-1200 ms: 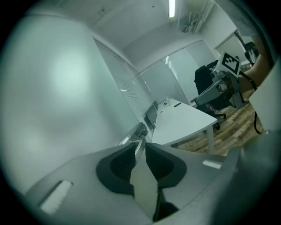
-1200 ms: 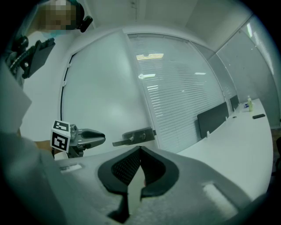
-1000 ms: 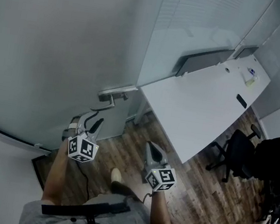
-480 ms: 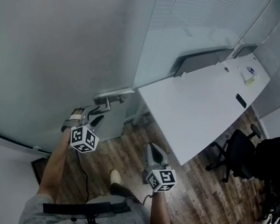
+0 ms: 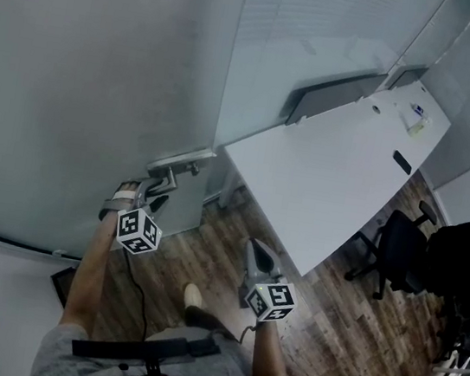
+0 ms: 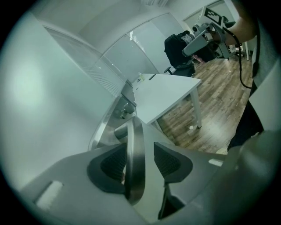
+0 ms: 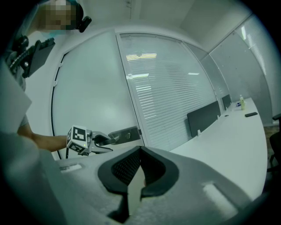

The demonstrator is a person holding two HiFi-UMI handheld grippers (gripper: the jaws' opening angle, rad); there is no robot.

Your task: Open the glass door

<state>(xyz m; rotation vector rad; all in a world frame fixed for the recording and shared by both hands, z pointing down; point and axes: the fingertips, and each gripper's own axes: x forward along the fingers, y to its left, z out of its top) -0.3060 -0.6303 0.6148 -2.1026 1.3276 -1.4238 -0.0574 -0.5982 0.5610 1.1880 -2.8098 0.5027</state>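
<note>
The frosted glass door [image 5: 103, 75] fills the left of the head view, with a metal handle plate [image 5: 182, 160] and lever [image 5: 173, 177] at its right edge. My left gripper [image 5: 163, 186] reaches up to that lever. In the left gripper view the steel lever [image 6: 136, 136] runs between the two pads [image 6: 115, 163] of the left gripper [image 6: 139, 154]; a gap shows on the right side, so it stands open around the lever. My right gripper [image 5: 253, 252] hangs lower, over the wooden floor, shut and empty [image 7: 139, 169]. From its view the left gripper [image 7: 103, 140] shows at the handle plate [image 7: 125, 135].
A long white desk [image 5: 334, 171] runs right of the door, with a dark panel [image 5: 335, 101] at its far side. A black office chair [image 5: 396, 251] and a black bag [image 5: 465, 261] stand right of it. My shoe [image 5: 194, 294] is on the wooden floor below.
My left gripper has gone from below the handle up to it, and its jaws now straddle the lever. The right gripper has hardly moved.
</note>
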